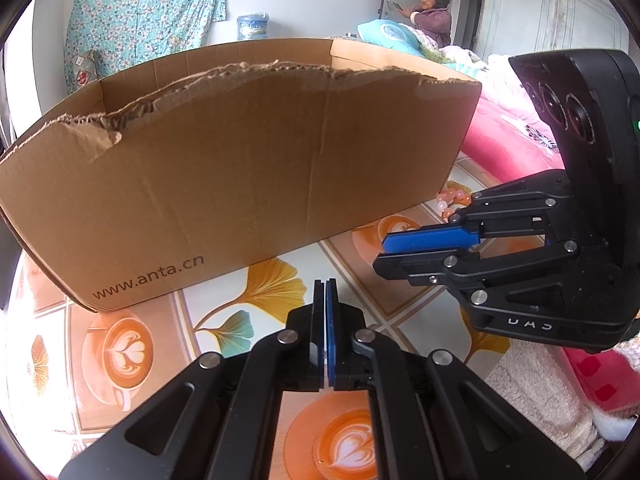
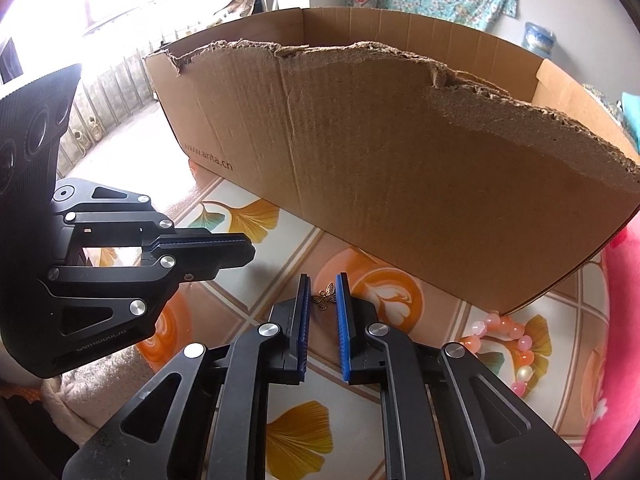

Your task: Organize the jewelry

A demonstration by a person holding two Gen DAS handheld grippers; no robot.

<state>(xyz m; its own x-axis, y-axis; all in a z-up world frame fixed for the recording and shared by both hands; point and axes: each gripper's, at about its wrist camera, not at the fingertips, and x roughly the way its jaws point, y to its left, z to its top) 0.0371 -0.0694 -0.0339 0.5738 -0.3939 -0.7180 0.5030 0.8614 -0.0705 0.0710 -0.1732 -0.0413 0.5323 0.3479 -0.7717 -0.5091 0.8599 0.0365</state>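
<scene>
A small bronze butterfly charm (image 2: pixel 326 297) lies on the patterned tablecloth between the fingertips of my right gripper (image 2: pixel 324 279). Its blue pads stand a little apart and do not press on the charm. A bracelet of pink and orange beads (image 2: pixel 524 358) lies to the right, near the corner of the torn cardboard box (image 2: pixel 400 168). In the left wrist view my left gripper (image 1: pixel 325 282) is shut with nothing between its pads, in front of the box (image 1: pixel 240 176). The right gripper (image 1: pixel 381 254) comes in from the right, and the bracelet (image 1: pixel 452 200) shows behind it.
The open box with a ragged front wall fills the back of the table. A pink quilt (image 1: pixel 504 136) lies to the right and fluffy white fabric (image 1: pixel 532 380) at the near edge. A person (image 1: pixel 434 16) sits far behind. A water jug (image 1: pixel 253 27) stands by the wall.
</scene>
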